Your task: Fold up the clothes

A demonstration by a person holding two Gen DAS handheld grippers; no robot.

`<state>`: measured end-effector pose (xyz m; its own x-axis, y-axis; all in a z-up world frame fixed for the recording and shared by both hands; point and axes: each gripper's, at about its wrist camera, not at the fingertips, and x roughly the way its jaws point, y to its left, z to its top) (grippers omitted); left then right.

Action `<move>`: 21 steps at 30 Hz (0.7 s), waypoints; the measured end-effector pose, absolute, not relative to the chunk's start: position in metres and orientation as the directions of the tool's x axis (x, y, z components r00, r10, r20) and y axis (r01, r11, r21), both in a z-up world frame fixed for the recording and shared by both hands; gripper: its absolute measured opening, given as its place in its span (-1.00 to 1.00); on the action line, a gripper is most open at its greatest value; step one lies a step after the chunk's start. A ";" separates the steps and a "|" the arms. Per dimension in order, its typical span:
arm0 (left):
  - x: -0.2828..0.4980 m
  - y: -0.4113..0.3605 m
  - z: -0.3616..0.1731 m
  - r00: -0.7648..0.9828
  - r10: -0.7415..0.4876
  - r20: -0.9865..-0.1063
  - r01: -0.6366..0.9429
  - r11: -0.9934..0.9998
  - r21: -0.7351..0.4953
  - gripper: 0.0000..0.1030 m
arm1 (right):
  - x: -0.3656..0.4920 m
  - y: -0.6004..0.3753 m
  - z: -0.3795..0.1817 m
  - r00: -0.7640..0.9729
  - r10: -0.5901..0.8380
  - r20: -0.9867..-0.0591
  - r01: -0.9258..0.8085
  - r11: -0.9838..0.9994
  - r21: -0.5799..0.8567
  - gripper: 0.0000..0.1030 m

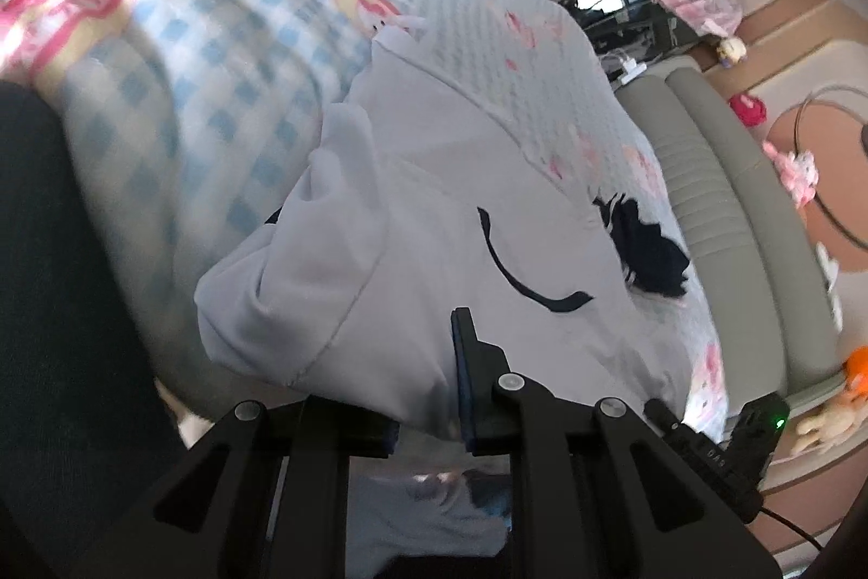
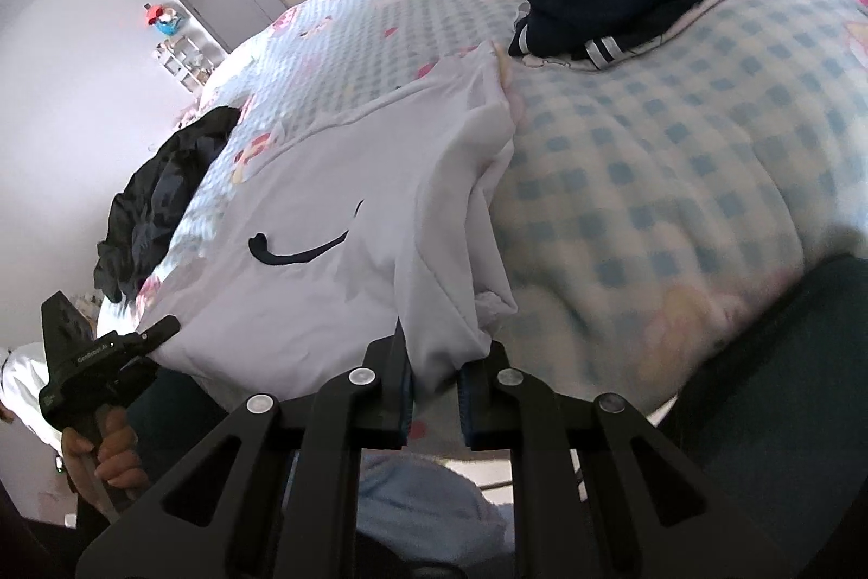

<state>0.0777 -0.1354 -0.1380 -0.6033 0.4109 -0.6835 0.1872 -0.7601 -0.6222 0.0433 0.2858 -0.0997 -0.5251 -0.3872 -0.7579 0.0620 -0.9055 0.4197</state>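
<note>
- On the blue-checked bedspread point(image 2: 651, 177) lies the white T-shirt point(image 2: 304, 286), spread flat with a dark curved mark on its front; its near hem is lifted off the cover at both corners.
- The right gripper point(image 2: 434, 394) points down at a slant toward the bed edge. Its jaws are nearly together, pinching a bunched fold of the shirt's hem and side, which rises between the blue pads.
- The left gripper point(image 1: 428, 394) is angled downward in the same way. Its jaws are narrowly set and clamp the other near corner of the shirt, the cloth draping over the left finger and hiding it.
- In the right wrist view the left gripper point(image 2: 157, 326) shows at the far left, gripped by a hand point(image 2: 103, 454) wrapped around its handle, fingers curled beneath the body and a white sleeve behind.
- A folded navy garment point(image 2: 624, 4) with striped cuffs sits farther up the bed, well apart from the shirt.
- A heap of dark clothes point(image 2: 157, 204) lies at the bed's far-left side, near the shirt's edge.
</note>
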 end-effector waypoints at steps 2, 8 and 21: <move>0.074 -0.137 -0.143 -0.587 0.421 -0.691 0.195 -0.756 -0.625 -0.68 | 0.044 0.287 -0.108 -0.510 -0.388 -0.768 0.052 -0.905 0.423 -0.78; 0.067 -0.136 -0.136 -0.584 0.427 -0.691 0.162 -0.772 -0.614 -0.68 | 0.034 0.292 -0.120 -0.502 -0.397 -0.768 0.031 -0.896 0.444 -0.78; -0.034 -0.140 -0.079 -0.544 0.506 -0.670 0.073 -0.766 -0.638 -0.56 | -0.037 0.279 -0.072 -0.571 -0.441 -0.692 0.109 -0.877 0.468 -0.79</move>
